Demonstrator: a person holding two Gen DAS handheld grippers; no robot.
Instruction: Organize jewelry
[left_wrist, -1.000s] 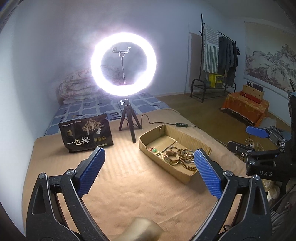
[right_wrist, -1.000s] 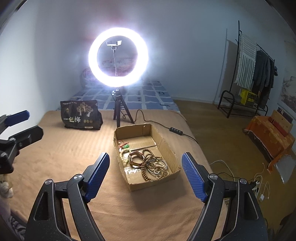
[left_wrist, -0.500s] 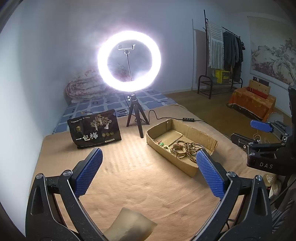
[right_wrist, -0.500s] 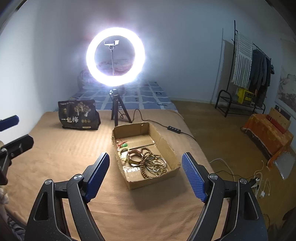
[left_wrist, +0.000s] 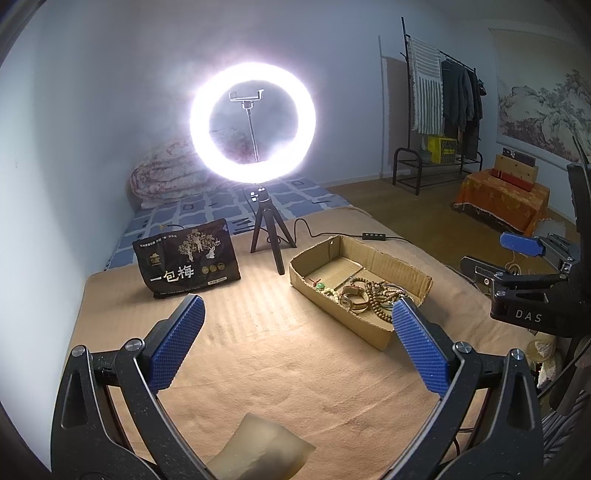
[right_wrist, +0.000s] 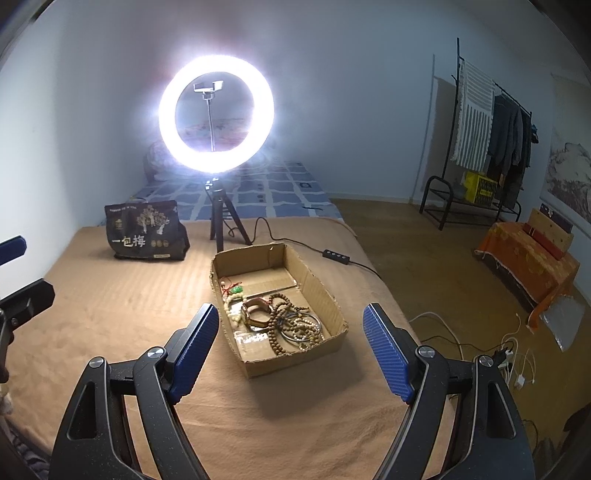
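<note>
A shallow cardboard box (right_wrist: 317, 280) (left_wrist: 406, 266) sits on the tan bed cover. In it lies a tangle of jewelry (right_wrist: 291, 321) (left_wrist: 369, 295): wooden bead strings, metal bangles, a watch-like band and a small green pendant (right_wrist: 236, 290). My right gripper (right_wrist: 290, 338) is open and empty, hovering just in front of the box. My left gripper (left_wrist: 297, 332) is open and empty, above the cover to the left of the box. The right gripper also shows at the right edge of the left wrist view (left_wrist: 517, 258).
A lit ring light on a small tripod (right_wrist: 216, 118) stands behind the box, its cable and switch (right_wrist: 334, 255) trailing right. A black snack bag (right_wrist: 146, 230) stands at the back left. A pale cushion-like object (left_wrist: 258, 446) lies below the left gripper. The bed's right edge drops to the floor.
Both views have shifted slightly: the box now sits a little lower and nearer in the right wrist view. Both grippers stay open and empty.
</note>
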